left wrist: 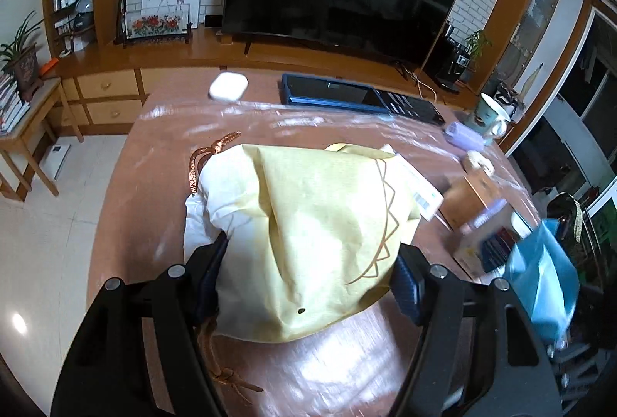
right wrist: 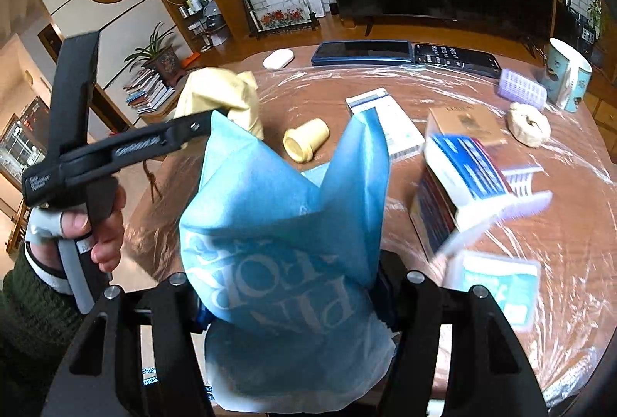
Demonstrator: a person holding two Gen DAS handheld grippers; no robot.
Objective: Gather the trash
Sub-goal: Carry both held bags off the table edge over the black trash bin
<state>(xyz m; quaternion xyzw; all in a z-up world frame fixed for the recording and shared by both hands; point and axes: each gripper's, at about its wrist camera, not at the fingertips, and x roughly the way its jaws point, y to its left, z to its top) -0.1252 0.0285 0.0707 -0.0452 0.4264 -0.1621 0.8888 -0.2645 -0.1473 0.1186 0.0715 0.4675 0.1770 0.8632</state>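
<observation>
left gripper clamped on yellow paper bag; right gripper clamped on blue bag, boxes right of it.

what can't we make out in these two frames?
- Left wrist: the yellow paper bag in the left tongs hides its own contents and the table behind it.
- Right wrist: the blue bag in the right tongs hides its contents.
- Right wrist: the boxes are motion-blurred; print unreadable.
</observation>
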